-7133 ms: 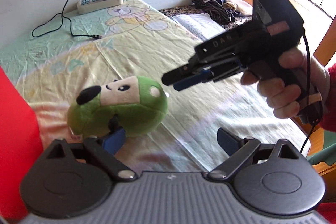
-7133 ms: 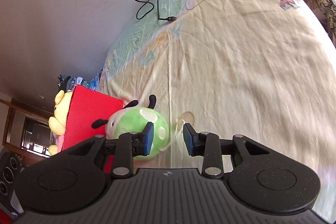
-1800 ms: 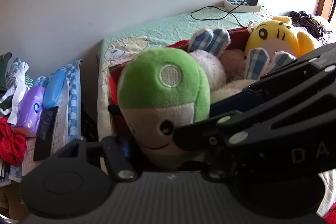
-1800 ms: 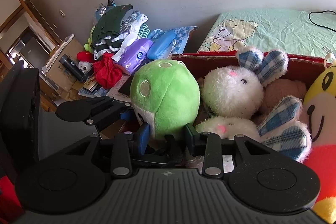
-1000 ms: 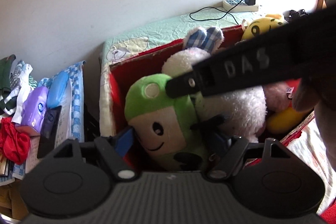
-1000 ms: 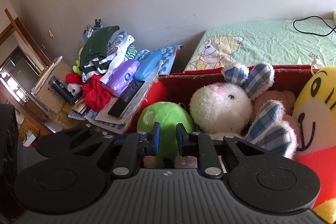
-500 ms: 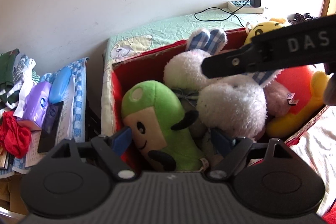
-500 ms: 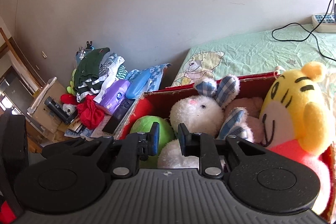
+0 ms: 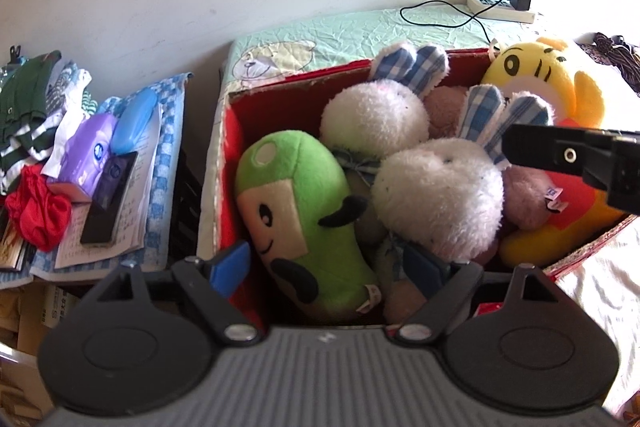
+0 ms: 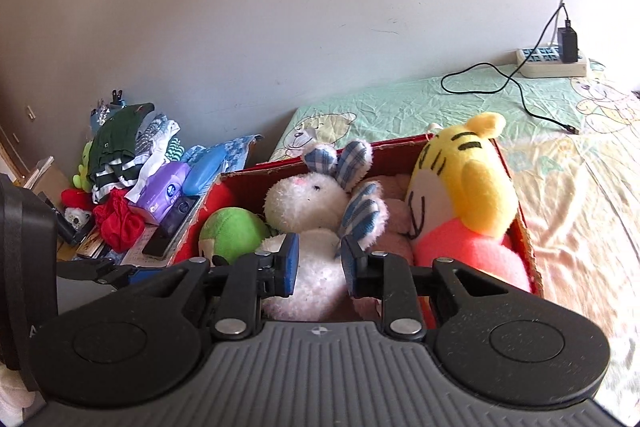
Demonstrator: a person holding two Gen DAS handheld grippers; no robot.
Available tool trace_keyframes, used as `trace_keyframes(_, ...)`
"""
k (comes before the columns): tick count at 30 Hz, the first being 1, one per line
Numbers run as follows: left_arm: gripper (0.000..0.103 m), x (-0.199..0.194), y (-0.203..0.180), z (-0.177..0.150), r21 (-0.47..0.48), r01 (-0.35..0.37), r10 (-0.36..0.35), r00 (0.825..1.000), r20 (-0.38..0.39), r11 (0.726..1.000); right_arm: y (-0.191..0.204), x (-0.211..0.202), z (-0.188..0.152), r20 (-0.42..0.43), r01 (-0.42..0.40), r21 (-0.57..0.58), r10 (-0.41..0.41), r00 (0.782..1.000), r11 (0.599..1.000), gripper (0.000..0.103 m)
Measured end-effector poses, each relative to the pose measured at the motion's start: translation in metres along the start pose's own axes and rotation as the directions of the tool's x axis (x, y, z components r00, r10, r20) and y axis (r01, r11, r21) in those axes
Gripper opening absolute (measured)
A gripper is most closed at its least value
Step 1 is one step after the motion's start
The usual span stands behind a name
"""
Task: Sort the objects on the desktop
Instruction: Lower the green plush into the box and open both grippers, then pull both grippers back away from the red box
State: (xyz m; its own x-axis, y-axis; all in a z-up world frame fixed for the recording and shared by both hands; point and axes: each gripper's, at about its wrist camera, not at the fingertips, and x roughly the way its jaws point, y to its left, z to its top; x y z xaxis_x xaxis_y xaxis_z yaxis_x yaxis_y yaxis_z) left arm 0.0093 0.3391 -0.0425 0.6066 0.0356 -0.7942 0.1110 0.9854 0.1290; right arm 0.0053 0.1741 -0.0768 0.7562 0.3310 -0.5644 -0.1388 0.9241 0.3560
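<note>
The green plush toy lies on its side inside the red box, at the box's left end, its face turned up and its black ear against a white plush rabbit. A 2nd white rabbit with blue checked ears sits behind it, and a yellow tiger toy fills the right end of the box. The box stands on a bed sheet printed with bears.

The left gripper hangs over the near edge of the box with its blue-padded fingers spread wide to either side of the green toy's lower end, holding nothing. The right gripper is above the box too, its jaws only a narrow gap apart and empty, with a white rabbit seen between them.

On the far side of the sheet a power strip with a black charger and cable rests by the wall. Left of the box, a low pile holds a purple tissue pack, a blue case, a black phone, papers and folded clothes.
</note>
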Motion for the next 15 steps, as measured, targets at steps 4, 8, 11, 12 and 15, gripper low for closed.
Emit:
trace_keyframes(4, 0.097, -0.009, -0.005, -0.002, -0.011, 0.014, -0.014, 1.000, -0.002, 1.000, -0.003, -0.014, -0.008, 0.018, 0.034, 0.036, -0.035, 0.999, 0.999, 0.026)
trace_keyframes(8, 0.099, -0.021, -0.015, -0.005, -0.008, 0.006, -0.006, 1.000, 0.014, 1.000, -0.005, -0.026, -0.015, 0.031, 0.065, 0.055, -0.067, 0.997, 0.996, 0.026)
trace_keyframes(11, 0.099, -0.030, -0.022, -0.007, -0.007, -0.012, 0.012, 0.999, 0.031, 1.000, -0.007, -0.031, -0.018, 0.032, 0.078, 0.051, -0.080, 0.996, 0.996, 0.026)
trace_keyframes(12, 0.100, -0.033, -0.024, -0.008, -0.010, -0.011, 0.011, 0.999, 0.034, 1.000, -0.008, -0.032, -0.019, 0.034, 0.081, 0.048, -0.083, 0.996, 0.996, 0.026)
trace_keyframes(15, 0.100, -0.039, -0.027, -0.009, -0.031, -0.003, 0.004, 1.000, 0.030, 1.000, -0.014, -0.036, -0.020, 0.035, 0.084, 0.055, -0.086, 0.996, 0.995, 0.026)
